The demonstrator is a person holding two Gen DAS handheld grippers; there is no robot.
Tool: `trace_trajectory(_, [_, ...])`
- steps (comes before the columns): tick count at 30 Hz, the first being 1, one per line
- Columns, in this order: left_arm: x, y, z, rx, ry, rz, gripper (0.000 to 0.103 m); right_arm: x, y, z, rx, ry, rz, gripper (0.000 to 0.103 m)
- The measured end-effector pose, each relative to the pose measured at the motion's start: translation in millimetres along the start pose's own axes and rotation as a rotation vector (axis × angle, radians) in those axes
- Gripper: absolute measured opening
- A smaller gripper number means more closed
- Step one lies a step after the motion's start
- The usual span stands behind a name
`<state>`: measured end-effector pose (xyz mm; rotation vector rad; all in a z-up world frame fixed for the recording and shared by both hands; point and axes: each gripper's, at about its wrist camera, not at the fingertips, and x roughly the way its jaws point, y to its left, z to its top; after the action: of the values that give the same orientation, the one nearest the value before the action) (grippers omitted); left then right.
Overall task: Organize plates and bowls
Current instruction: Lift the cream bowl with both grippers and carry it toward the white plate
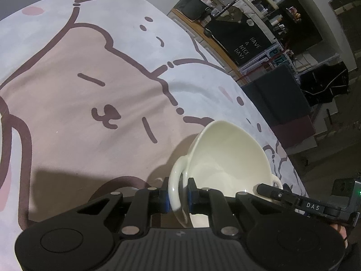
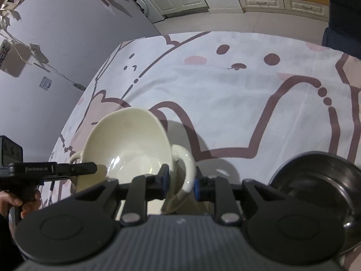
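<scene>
Both grippers grip one cream ceramic two-handled bowl (image 1: 227,164): the left gripper (image 1: 178,197) is nearly closed on one loop handle and the right gripper (image 2: 180,180) on the other, carrying it tilted above the cartoon-printed cloth (image 1: 90,103). Sorting looks barely begun, since a black glossy bowl (image 2: 320,187) sits apart, just right of the right gripper. Ahead of both lies bare cloth; its edge drops off to the left gripper's right.

A cartoon-printed bedsheet (image 2: 225,94) carries a black bowl (image 2: 320,192).
</scene>
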<state>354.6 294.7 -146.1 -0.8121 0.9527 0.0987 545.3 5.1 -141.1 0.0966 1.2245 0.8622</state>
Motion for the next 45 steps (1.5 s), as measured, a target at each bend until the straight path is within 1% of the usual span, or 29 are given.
trace_trajectory(11, [-15, -16, -2, 0.02, -0.027, -0.025, 0.015, -20, 2, -3, -0.008, -0.033, -0.001, 0.026])
trace_trajectory(19, [-32, -37, -12, 0.054, -0.042, -0.05, 0.015, -54, 8, -12, -0.019, -0.072, -0.014, 0.025])
trace_trajectory(26, [-53, -58, -27, 0.097, -0.053, -0.069, 0.015, -86, 14, -26, -0.012, -0.11, -0.029, 0.026])
trace_trajectory(36, [-79, -85, -61, 0.173, -0.047, -0.081, 0.016, -135, 23, -67, 0.009, -0.162, -0.054, 0.026])
trace_trajectory(45, [-81, -110, -95, 0.233, -0.007, -0.098, 0.016, -170, 21, -118, 0.057, -0.205, -0.087, 0.026])
